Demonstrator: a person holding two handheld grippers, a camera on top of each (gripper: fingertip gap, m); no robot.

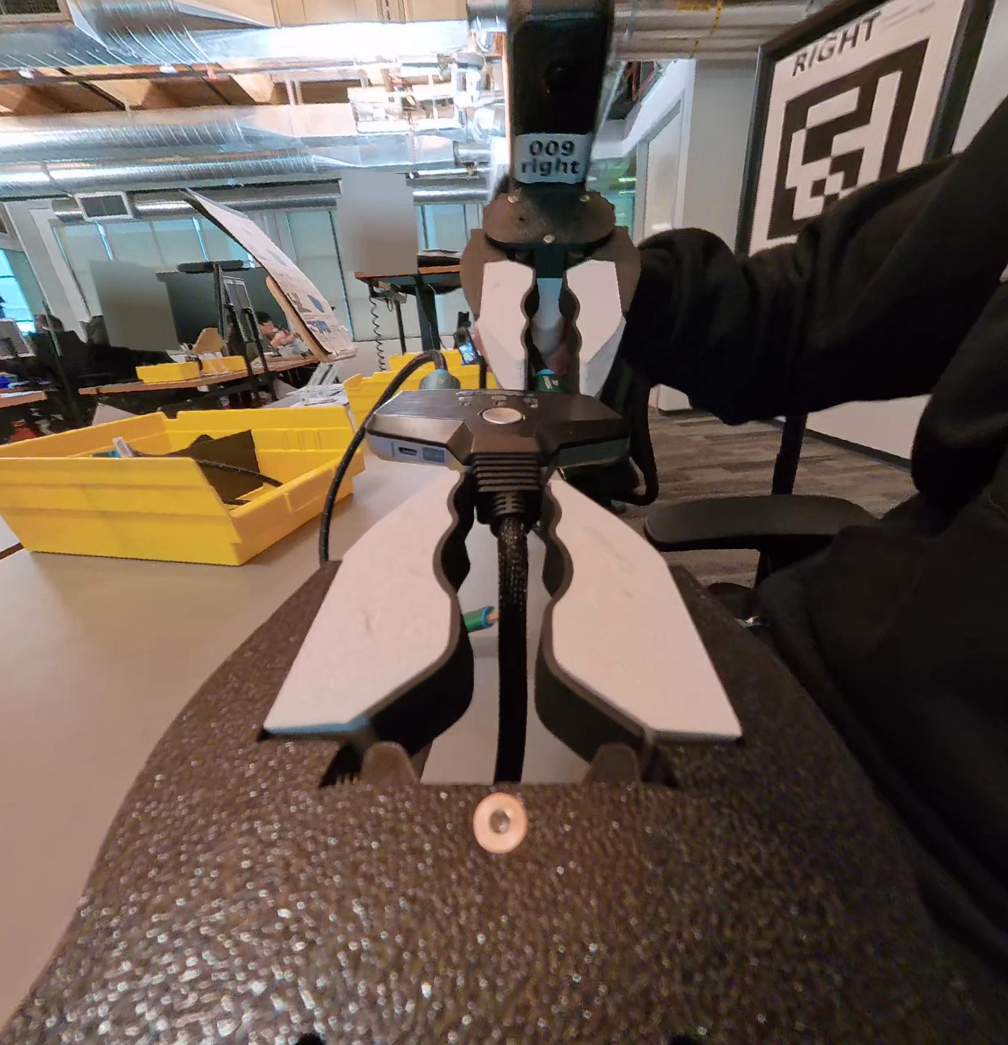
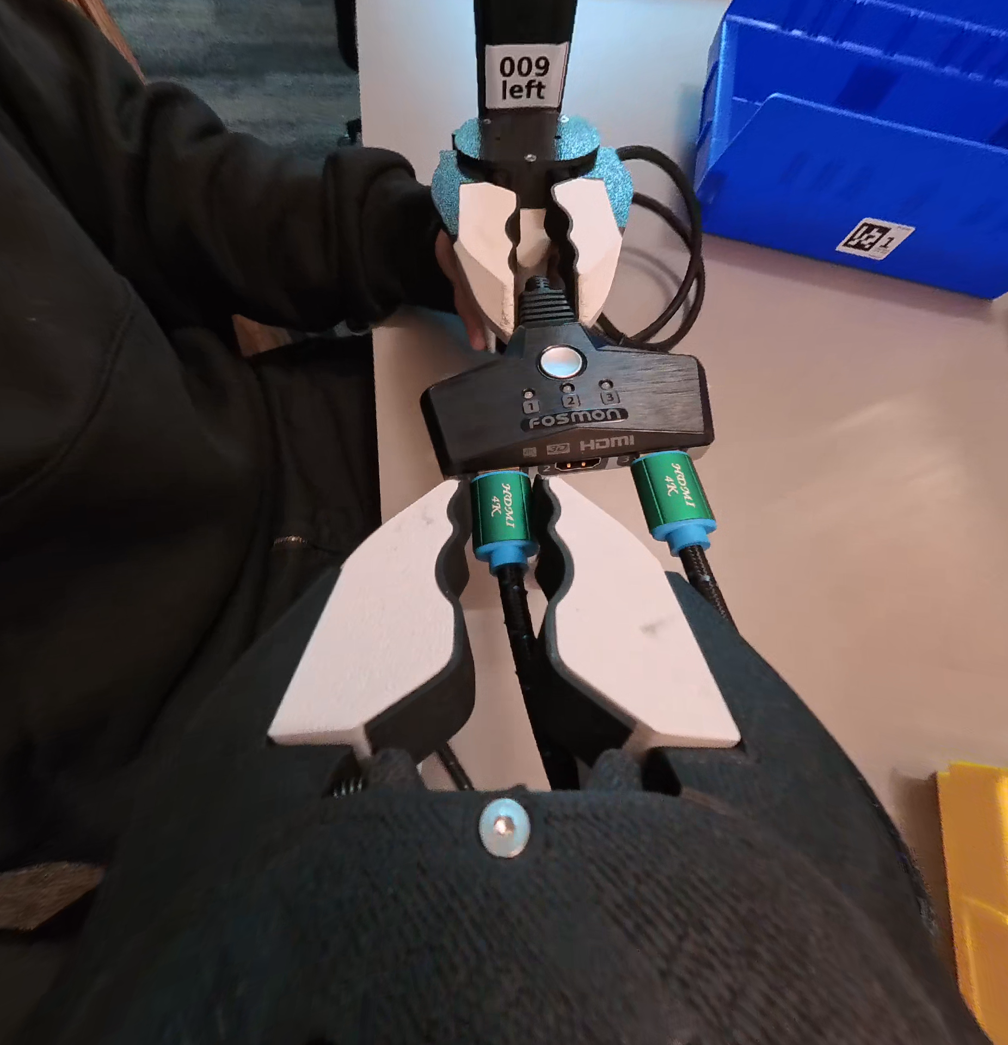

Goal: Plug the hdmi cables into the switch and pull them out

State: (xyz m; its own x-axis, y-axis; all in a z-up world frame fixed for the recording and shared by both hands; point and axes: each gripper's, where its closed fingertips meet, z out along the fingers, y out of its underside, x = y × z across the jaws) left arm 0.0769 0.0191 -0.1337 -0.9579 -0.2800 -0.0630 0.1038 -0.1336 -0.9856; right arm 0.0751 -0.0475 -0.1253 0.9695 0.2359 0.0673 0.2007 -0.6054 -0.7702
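Note:
A black HDMI switch (image 2: 569,401) is held between the two grippers over the table's edge. My left gripper (image 1: 507,492) is shut on the ribbed boot of the switch's own cable (image 1: 513,622); it also shows in the right wrist view (image 2: 538,316). Two green HDMI plugs sit in the outer ports. My right gripper (image 2: 502,492) is shut on the left plug (image 2: 499,514). The right plug (image 2: 671,497) is free. The middle port (image 2: 578,466) is empty. In the left wrist view the right gripper (image 1: 547,367) is behind the switch (image 1: 496,430).
A yellow bin (image 1: 151,509) stands on the grey table (image 1: 94,678) to the left. A blue bin (image 2: 858,169) and another yellow bin (image 2: 988,905) flank the switch. A coiled black cable (image 2: 682,254) lies behind. A chair armrest (image 1: 756,520) and the person's black sleeves are close.

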